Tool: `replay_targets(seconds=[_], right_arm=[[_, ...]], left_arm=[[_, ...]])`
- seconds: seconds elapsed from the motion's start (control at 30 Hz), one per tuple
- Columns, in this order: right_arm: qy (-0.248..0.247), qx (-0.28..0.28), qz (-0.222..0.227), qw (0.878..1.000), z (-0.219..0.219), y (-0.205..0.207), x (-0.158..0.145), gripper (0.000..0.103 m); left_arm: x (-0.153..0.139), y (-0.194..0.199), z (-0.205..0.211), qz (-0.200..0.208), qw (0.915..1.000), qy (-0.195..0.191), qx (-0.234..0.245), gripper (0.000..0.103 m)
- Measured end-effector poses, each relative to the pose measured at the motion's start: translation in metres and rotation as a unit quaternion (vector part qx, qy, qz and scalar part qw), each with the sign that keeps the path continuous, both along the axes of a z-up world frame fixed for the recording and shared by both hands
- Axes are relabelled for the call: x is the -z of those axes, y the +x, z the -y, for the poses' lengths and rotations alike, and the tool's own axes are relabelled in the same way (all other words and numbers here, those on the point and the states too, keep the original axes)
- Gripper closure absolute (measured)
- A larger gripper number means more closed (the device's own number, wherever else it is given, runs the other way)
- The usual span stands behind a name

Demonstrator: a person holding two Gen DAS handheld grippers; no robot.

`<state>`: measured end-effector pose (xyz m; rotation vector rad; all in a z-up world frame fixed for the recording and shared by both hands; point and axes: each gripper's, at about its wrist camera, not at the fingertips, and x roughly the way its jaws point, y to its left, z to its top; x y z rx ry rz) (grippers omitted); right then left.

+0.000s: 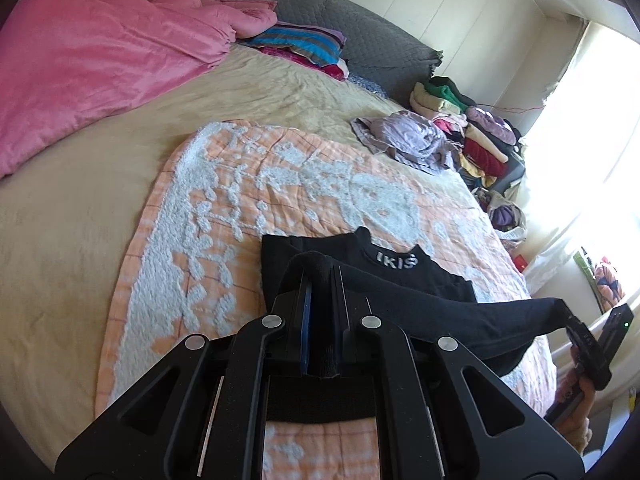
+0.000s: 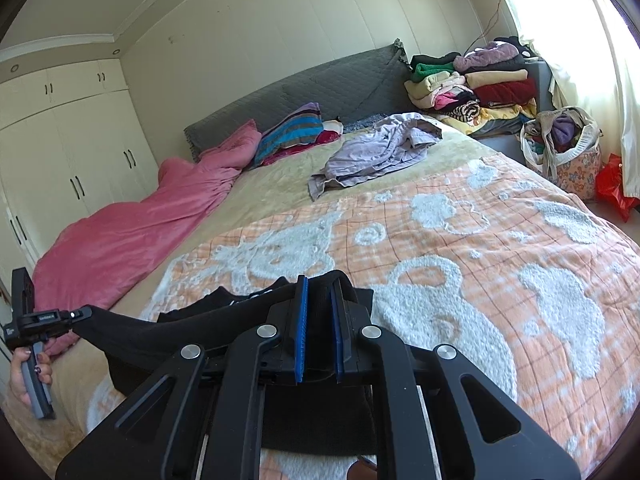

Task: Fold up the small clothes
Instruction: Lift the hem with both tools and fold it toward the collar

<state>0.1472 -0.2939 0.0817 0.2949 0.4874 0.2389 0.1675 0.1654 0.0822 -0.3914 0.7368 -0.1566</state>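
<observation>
Both grippers clamp black garment [image 1: 400, 280] hem: left gripper [image 1: 322, 276], right gripper [image 2: 320, 292]; garment lower centre on orange blanket [image 2: 480, 232]. Floral bag [image 2: 568, 156], right edge, stuffed with clothes.

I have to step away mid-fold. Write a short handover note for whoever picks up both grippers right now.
Left gripper: shut on one end of the black garment's lifted edge.
Right gripper: shut on the other end of that edge.
Black garment: collar end lies on the orange-and-white blanket; the gripped edge is raised above it, stretched between the grippers.
Done: edge picked up.
Left: lay it over toward the collar, release, finish folding. A crumpled lavender garment farther up the bed looks unfolded.
</observation>
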Motion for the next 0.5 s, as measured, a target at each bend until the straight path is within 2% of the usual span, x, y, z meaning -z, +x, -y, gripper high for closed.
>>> replay_targets(seconds=[0.2,0.5], right_arm=[[-0.011,0.002,-0.016,1.0,-0.005,0.033,0.006,0.094],[-0.021,0.014,-0.06,0.998,-0.008,0.07,0.046,0.093]], left_arm=[[0.009,0.022,-0.002,-0.006,0.9999,0.012,-0.01,0.1],[0.044,0.052,0.003,-0.034,0.9987,0.037,-0.009,0.1]])
